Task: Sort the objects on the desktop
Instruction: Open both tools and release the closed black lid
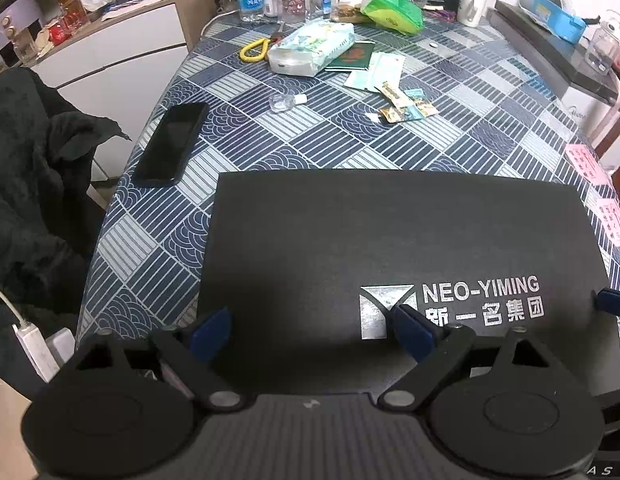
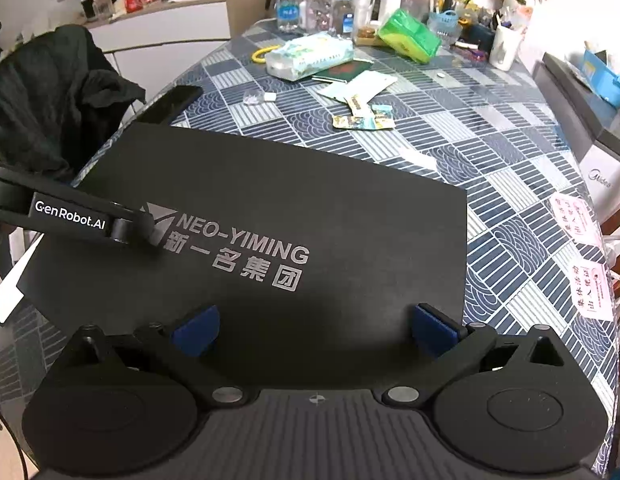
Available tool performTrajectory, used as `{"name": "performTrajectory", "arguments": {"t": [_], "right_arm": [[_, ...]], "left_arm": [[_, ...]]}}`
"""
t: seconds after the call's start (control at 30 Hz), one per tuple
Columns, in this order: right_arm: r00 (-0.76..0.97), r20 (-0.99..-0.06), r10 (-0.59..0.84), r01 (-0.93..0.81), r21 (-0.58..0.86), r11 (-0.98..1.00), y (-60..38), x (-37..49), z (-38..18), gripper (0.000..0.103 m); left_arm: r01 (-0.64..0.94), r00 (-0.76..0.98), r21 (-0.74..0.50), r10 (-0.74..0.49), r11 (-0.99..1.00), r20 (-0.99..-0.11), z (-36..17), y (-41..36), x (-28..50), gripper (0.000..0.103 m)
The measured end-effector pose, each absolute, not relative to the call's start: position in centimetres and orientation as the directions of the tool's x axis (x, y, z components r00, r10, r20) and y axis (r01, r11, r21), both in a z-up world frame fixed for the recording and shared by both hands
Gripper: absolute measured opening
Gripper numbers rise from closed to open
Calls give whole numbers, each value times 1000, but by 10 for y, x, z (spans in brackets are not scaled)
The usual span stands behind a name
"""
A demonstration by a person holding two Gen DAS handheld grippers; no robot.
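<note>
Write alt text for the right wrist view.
Open right tongs hover over a black NEO-YIMING folder on a blue patterned tablecloth. The left tongs touch its left side; snack packets lie beyond.

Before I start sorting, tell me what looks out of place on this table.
The small clear bottle lies on its side mid-table. Torn snack wrappers are scattered loose beside some paper packets. The black phone sits right at the table's left edge, near falling off.
</note>
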State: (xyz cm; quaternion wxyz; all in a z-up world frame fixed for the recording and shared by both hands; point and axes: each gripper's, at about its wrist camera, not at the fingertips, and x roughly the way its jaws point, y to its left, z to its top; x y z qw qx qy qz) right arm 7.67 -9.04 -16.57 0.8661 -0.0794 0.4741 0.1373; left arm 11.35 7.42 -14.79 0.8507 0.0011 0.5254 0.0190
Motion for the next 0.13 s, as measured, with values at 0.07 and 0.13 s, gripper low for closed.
{"name": "performTrajectory", "arguments": {"t": [0.07,0.13], "right_arm": [[513,-843,161,-311,-7,951,-91,77,-166,103],[513,-844,160,-308,-7,951,-90,77,-165,103]], "left_arm": [[-34,453,24,37,999,-891,-148,74,112,103],[-36,455,24,38,999,-890,-148,73,112,103]]}}
